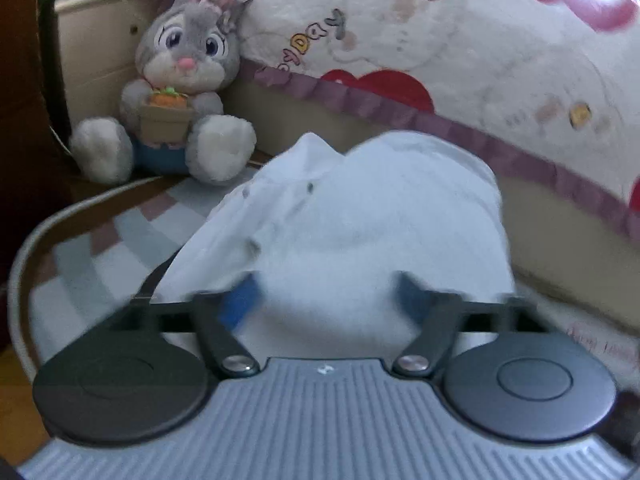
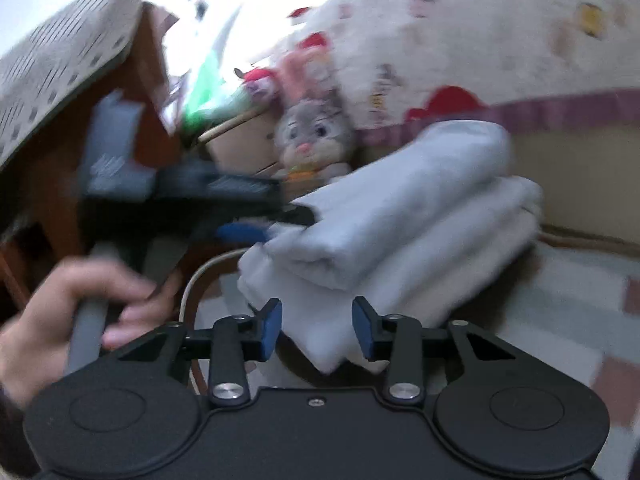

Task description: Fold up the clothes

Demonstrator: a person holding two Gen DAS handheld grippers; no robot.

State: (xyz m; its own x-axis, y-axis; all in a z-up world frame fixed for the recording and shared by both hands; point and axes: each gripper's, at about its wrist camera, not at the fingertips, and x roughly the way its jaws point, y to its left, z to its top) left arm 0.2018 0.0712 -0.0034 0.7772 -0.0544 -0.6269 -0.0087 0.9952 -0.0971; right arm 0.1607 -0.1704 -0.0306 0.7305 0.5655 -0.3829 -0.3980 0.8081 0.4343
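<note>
A pale white garment (image 1: 360, 220) lies folded in a thick bundle on a checked rug (image 1: 100, 248). My left gripper (image 1: 324, 298) stands open and wide at its near edge, with the cloth between the blue pads and no pad pressing on it. In the right wrist view the folded garment (image 2: 400, 216) shows stacked layers. The left gripper (image 2: 272, 222) sits at its left end, held by a person's hand (image 2: 60, 312). My right gripper (image 2: 318, 330) is open, and a corner of the garment lies loosely between its pads.
A grey plush rabbit (image 1: 176, 92) sits behind the garment, against a cream drawer unit (image 1: 92, 40). A bed with a patterned quilt (image 1: 440, 40) runs along the right. Brown wooden furniture (image 2: 140, 80) stands at the left, and a cable (image 2: 196, 280) runs along the rug's edge.
</note>
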